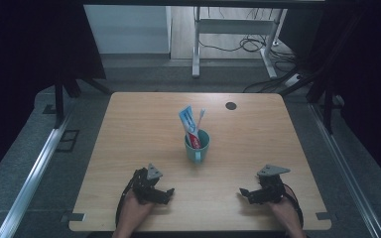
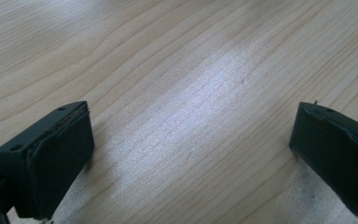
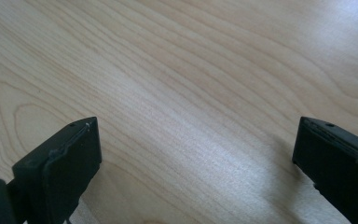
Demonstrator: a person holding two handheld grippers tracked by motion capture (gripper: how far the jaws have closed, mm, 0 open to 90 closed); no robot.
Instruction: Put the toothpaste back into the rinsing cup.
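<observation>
Plainly, the desk (image 1: pixel 129 148) carries little: a teal mug (image 1: pixel 197 147) stands upright at its middle, propping a toothpaste tube (image 1: pixel 189 124) and toothbrush (image 1: pixel 200 118) so they stick up within reach. Near the front edge, left claw (image 1: pixel 169 194) and right claw (image 1: pixel 243 192) rest well apart from the mug, jaws spread wide, empty, nothing between.

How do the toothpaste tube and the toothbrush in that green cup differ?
The toothpaste tube is broad and flat, blue and white with red lower down; the toothbrush is a thin pale stick. The tube fills the left side of the cup; the toothbrush leans to its right. The tube's top reaches slightly higher than the brush head. Both stand nearly upright in the same green cup, in the middle of the table, apart from both grippers.
</observation>
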